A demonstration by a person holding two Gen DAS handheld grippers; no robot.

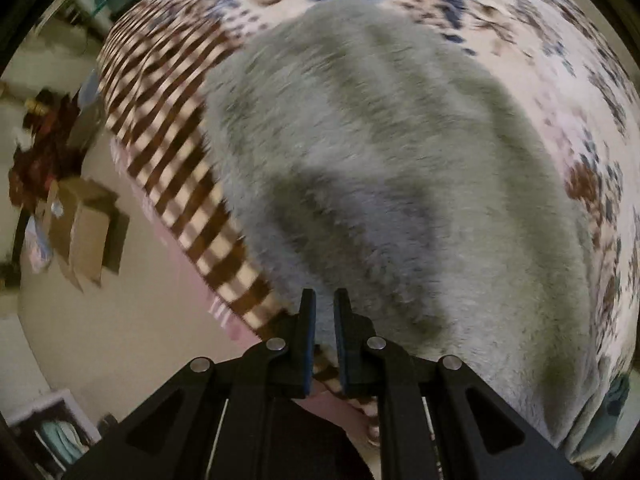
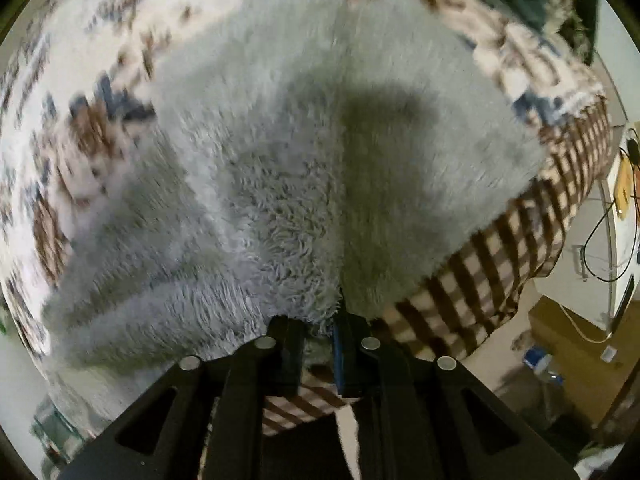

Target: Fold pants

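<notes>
The fluffy grey pants (image 1: 400, 184) lie on the patterned bedspread (image 1: 540, 60), soft and floppy, best pinched at the edge: the right gripper (image 2: 320, 322) grips it, the left gripper (image 1: 324, 300) hovers nearly closed, empty.

The left gripper (image 1: 324, 300) has its fingers nearly together, a narrow gap between them, nothing visibly held. The right gripper (image 2: 320, 320) is clamped, fingertips buried in grey fleece.

Home bedroom: patterned bedspread (image 1: 520, 40)
</notes>
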